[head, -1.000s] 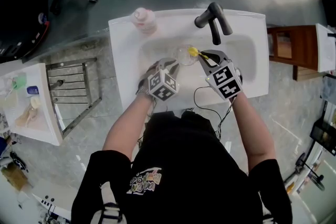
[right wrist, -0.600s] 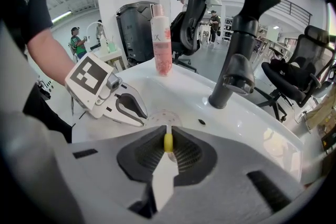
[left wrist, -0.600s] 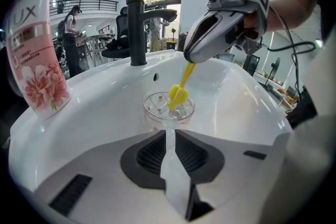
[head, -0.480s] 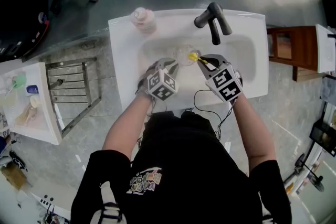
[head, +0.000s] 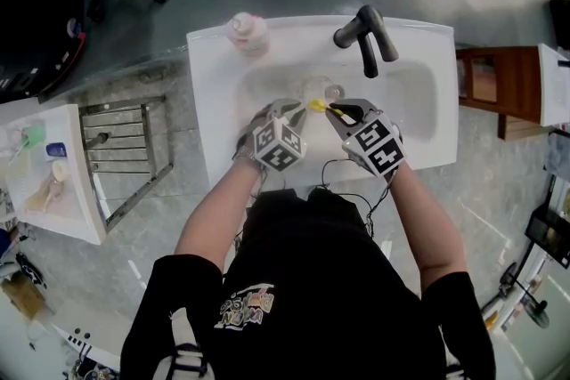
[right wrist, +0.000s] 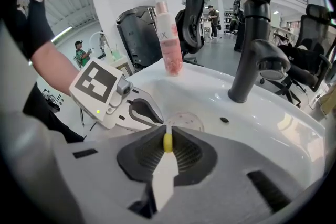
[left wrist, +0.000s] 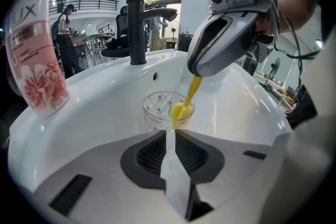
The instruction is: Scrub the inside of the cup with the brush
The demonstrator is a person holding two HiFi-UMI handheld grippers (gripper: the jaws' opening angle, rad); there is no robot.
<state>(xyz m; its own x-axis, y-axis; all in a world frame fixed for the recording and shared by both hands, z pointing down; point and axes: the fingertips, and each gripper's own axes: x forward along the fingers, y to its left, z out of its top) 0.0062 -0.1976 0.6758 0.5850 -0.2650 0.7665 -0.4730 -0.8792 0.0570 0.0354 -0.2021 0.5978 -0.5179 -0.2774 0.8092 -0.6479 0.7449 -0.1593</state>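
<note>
Scrubbing in hand: brush (head: 317, 105) head down in the cup (head: 322, 90)

Head view: the clear cup sits in the sink (head: 414, 107) basin, just in front of the faucet (head: 365, 36) and slightly to its left. The left gripper (head: 297, 107) meets it from the side away from the faucet, and the right gripper (head: 343, 111) comes in below the spout.

Left gripper view: its jaws stand almost together, pinching the cup's near wall. The yellow brush head is inside the cup, on this side of the faucet.

Right gripper view: its jaws are closed on the brush handle, and the faucet rises beyond to the right.

The scrub looks under way. The next move calls for sweeping the head round wall and bottom while the left grip steadies the cup.
</note>
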